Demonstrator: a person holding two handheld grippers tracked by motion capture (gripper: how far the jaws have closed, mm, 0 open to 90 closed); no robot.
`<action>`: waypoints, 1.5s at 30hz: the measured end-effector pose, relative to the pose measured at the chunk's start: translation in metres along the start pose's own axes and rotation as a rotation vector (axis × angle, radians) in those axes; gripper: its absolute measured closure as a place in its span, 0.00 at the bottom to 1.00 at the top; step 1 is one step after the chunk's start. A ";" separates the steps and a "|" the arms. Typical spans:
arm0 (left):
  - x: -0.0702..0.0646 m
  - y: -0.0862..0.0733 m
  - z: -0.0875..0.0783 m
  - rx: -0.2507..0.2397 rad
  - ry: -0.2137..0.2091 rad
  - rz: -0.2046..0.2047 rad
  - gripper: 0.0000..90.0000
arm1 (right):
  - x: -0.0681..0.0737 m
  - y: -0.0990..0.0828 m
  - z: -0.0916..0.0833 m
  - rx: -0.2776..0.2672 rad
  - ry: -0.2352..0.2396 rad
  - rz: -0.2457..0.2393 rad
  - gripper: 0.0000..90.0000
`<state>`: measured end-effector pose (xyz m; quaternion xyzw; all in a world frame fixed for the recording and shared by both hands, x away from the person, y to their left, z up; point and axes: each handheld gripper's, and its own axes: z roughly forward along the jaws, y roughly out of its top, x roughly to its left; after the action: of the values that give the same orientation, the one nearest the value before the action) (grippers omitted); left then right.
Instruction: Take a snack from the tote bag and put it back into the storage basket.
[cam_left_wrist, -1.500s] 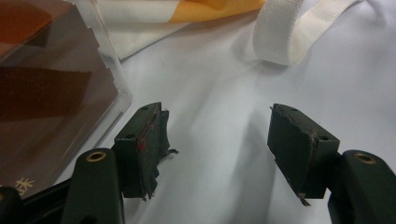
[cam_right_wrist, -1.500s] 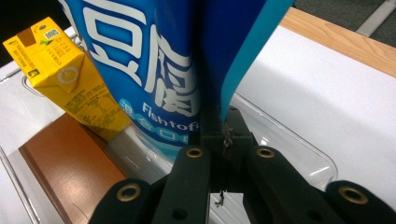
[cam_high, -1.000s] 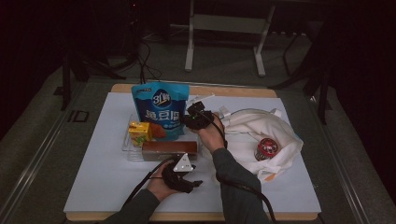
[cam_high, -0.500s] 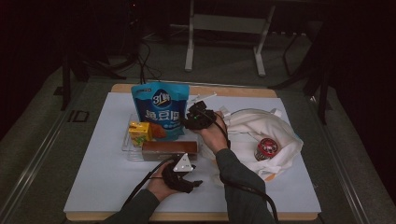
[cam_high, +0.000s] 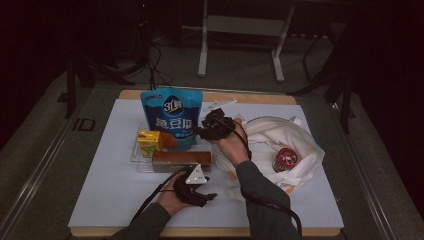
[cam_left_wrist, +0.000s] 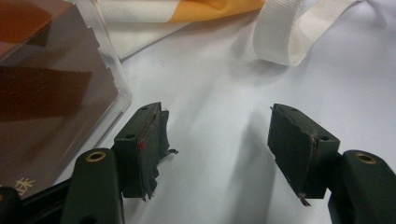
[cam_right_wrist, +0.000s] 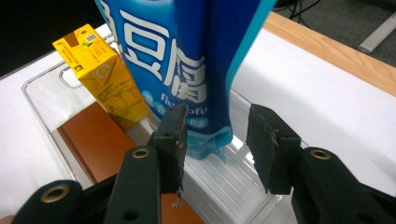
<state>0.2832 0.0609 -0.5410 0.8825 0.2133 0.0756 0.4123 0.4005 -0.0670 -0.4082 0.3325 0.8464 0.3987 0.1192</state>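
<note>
I see the blue pouch (cam_right_wrist: 196, 70) standing upright in the clear tray (cam_right_wrist: 42, 84), just ahead of my right gripper (cam_right_wrist: 217, 135). Since a second ago that gripper has risen slightly; its jaws have just been opening and now stand apart, released, the pouch's lower edge between them untouched. My left gripper (cam_left_wrist: 217, 140) rests open on the surface (cam_left_wrist: 224, 84)

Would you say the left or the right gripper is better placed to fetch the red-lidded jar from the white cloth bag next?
Probably the right. The right gripper has just been opening, nothing pinched, beside the white cloth bag holding the jar. The left gripper sits nearer the person, open over bare table.
</note>
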 end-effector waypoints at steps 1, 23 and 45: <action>0.000 0.000 0.000 0.000 0.000 0.000 0.40 | 0.000 0.000 0.000 0.000 0.000 0.000 0.64; 0.000 0.000 0.000 0.001 0.001 -0.001 0.40 | -0.034 -0.015 -0.070 -0.059 -0.024 0.036 0.66; 0.000 0.000 0.000 0.000 0.002 -0.001 0.40 | -0.048 -0.058 -0.099 0.040 -0.069 0.014 0.68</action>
<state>0.2834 0.0607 -0.5412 0.8824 0.2141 0.0763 0.4120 0.3630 -0.1838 -0.3908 0.3542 0.8471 0.3709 0.1390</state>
